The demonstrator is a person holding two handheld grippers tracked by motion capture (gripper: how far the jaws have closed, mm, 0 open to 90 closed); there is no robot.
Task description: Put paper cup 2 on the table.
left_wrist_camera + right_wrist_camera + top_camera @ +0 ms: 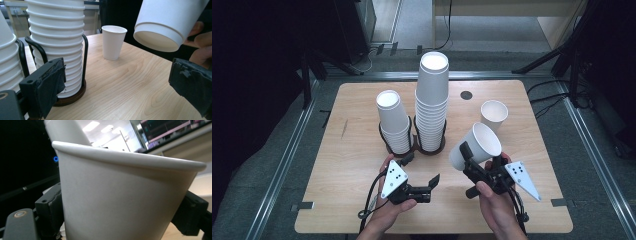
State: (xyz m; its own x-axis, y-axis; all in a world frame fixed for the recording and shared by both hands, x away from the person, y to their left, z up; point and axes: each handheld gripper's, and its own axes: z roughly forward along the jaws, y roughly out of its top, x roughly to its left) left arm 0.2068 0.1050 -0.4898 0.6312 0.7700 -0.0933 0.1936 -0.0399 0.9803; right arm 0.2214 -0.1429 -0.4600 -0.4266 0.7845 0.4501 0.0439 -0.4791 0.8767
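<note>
Right gripper (468, 159) clamped on tilted paper cup (475, 146), off tabletop (352, 165), toward lone cup (493, 115) at one o'clock; left gripper (422, 175) open, empty.

Grey carpet floor (272, 150), wooden table (362, 200)

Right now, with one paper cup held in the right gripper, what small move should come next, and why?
Probably bring the right gripper toward the lone upright cup and turn the held paper cup upright: it is clamped, tilted, off the table, while the left gripper is open and empty.
</note>
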